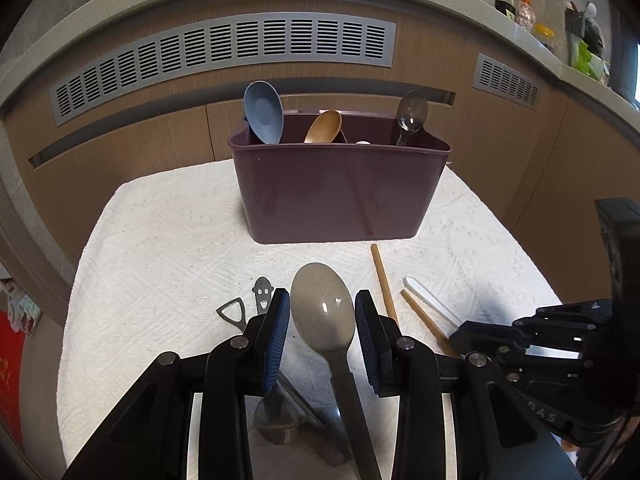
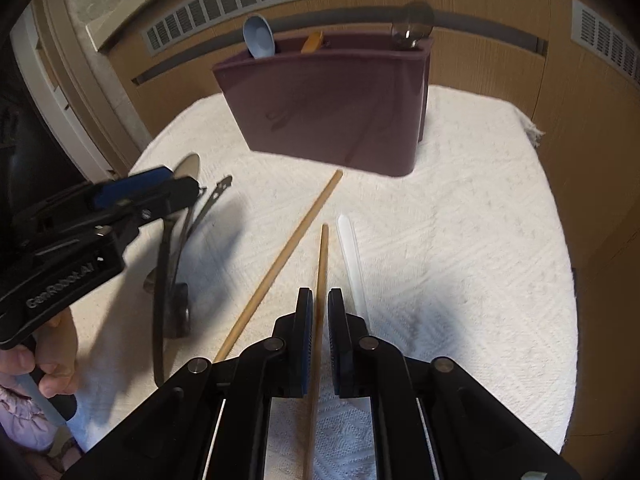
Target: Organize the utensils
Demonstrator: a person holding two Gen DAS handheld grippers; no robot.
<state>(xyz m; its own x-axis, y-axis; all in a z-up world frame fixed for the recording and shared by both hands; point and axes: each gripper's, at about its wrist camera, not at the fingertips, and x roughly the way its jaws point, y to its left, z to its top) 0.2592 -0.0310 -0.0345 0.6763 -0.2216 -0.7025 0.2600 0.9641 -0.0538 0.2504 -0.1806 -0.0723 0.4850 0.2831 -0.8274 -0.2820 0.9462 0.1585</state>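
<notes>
Three spoons already stand in the purple caddy [image 1: 340, 188]. The left gripper [image 1: 322, 320] pinches a grey spoon [image 1: 323, 312]; the right gripper [image 2: 319, 312] pinches one wooden chopstick [image 2: 322, 264]. Another chopstick [image 2: 296, 236], a white stick [image 2: 352, 256] and small metal pieces [image 1: 240, 308] remain on the towel [image 1: 160, 240].

From the left claw [image 1: 322, 316], bare white cloth [image 1: 160, 240] lies open toward ten o'clock. At twelve the maroon caddy [image 1: 340, 192] blocks passage; loose chopsticks [image 1: 384, 280] lie at one o'clock.
</notes>
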